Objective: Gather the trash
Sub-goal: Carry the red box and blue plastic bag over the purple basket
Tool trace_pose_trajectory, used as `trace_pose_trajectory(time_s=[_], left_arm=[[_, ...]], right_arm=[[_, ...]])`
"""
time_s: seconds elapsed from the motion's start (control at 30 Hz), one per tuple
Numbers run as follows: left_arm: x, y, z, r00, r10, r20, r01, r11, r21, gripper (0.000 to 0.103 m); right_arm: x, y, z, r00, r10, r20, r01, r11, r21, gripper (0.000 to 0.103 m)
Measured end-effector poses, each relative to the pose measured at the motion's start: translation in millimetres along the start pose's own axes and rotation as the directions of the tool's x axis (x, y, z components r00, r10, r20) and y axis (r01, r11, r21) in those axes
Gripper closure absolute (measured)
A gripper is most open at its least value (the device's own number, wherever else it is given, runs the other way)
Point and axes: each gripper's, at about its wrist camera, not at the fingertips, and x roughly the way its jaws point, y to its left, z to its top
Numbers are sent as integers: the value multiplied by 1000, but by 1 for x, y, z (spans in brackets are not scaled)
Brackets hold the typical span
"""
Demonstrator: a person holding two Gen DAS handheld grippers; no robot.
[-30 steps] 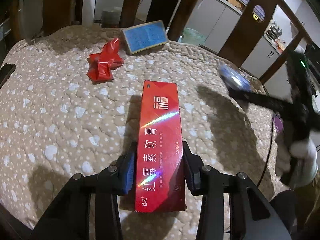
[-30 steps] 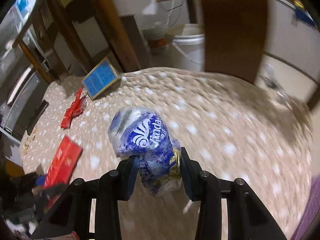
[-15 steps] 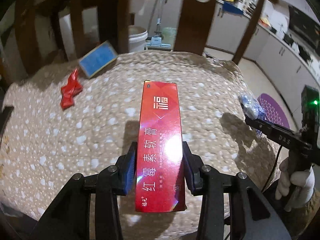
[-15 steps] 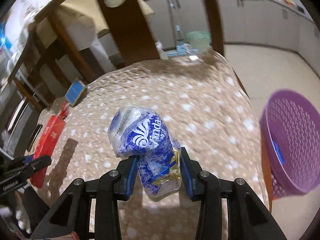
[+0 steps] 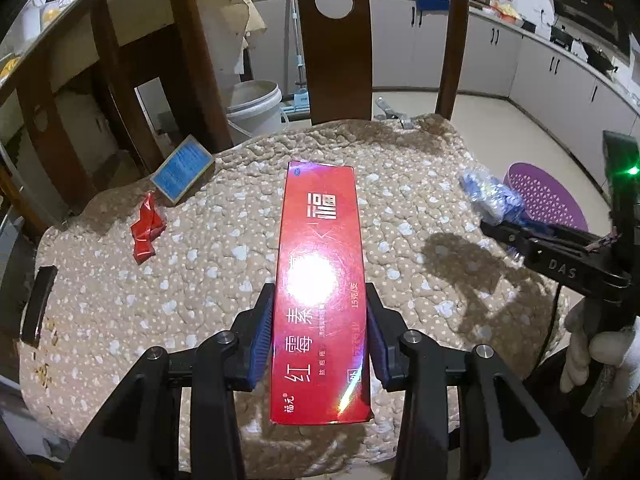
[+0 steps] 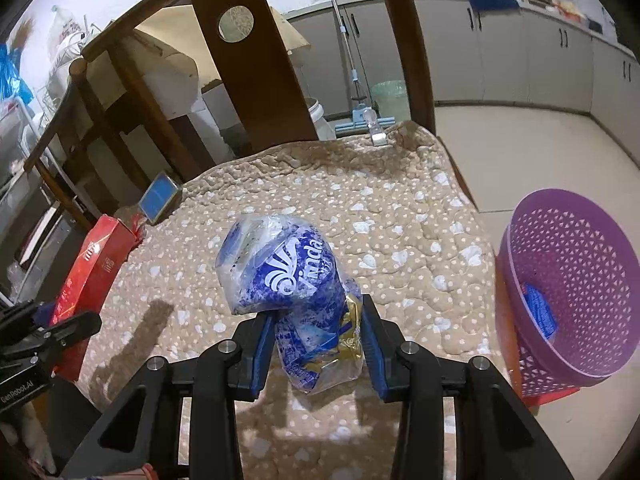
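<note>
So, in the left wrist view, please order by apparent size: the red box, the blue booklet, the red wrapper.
1. red box, by far largest, though it is held nearest the camera.
2. blue booklet.
3. red wrapper, close to the booklet in size, so this order is unsure.

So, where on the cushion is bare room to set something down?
The padded cushion is bare across its middle and right part, between the red box held in the left tongs and the edge beside the purple basket. The far left corner is crowded: crumpled red wrapper and blue box.
</note>
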Motion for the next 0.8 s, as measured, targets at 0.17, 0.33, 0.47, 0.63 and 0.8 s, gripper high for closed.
trace_pose_trajectory(time_s=[0.17, 0.33, 0.47, 0.63, 0.8], left_arm=[[9, -3, -4, 999, 29, -41, -29, 1000, 8, 63], [12, -4, -6, 998, 40, -53, -39, 999, 20, 63], [15, -4, -8, 997, 37, -63, -36, 999, 19, 63], [19, -2, -8, 997, 36, -75, -35, 999, 10, 63], [19, -2, -8, 996, 35, -77, -34, 999, 9, 63]], right_arm=[[-1, -6, -1, 1000, -11, 0, 11, 1000, 11, 60], [-1, -6, -1, 1000, -15, -5, 15, 1000, 5, 60], [2, -2, -1, 1000, -18, -11, 18, 1000, -8, 60], [4, -1, 0, 1000, -24, -14, 24, 999, -22, 60], [6, -1, 1, 1000, -23, -18, 23, 999, -24, 60]])
